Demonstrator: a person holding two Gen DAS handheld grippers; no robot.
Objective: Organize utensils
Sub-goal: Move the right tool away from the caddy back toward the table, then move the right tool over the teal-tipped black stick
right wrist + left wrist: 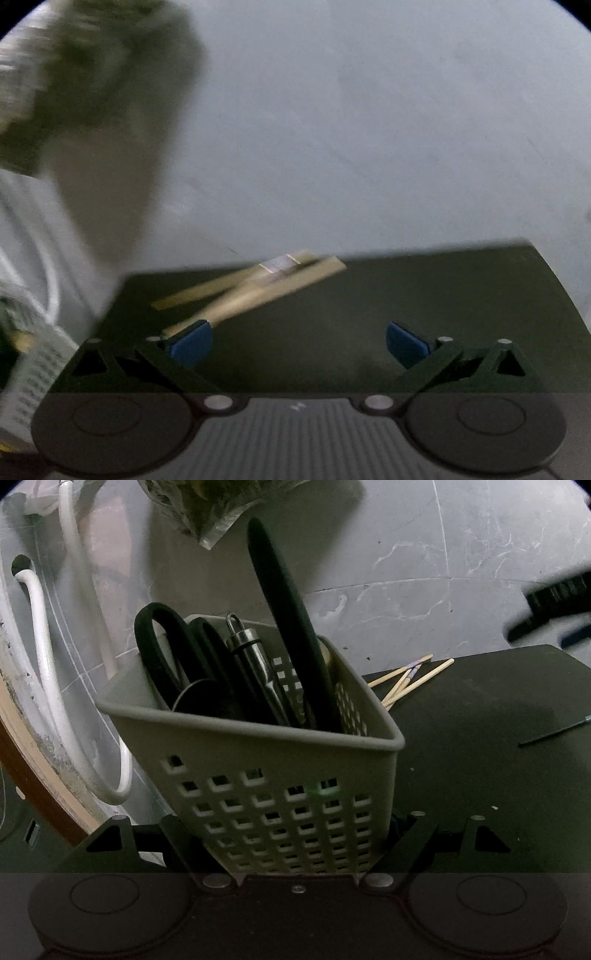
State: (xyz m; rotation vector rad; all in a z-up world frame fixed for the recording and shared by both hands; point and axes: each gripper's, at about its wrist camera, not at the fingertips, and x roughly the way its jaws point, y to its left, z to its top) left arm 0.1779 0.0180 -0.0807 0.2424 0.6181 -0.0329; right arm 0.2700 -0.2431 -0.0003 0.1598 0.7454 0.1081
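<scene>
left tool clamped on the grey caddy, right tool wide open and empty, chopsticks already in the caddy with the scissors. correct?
One thing is off: the chopsticks are not in the grey caddy. The left wrist view shows them lying on the dark table behind it. The rest holds: the left tool clamps the caddy, the scissors stand inside, and the right tool is wide open and empty.

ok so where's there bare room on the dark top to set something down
Free: the dark tabletop right of the basket, between the chopsticks and a thin dark stick. Crowded: the basket itself, packed with utensils and clamped by the left gripper.
</scene>
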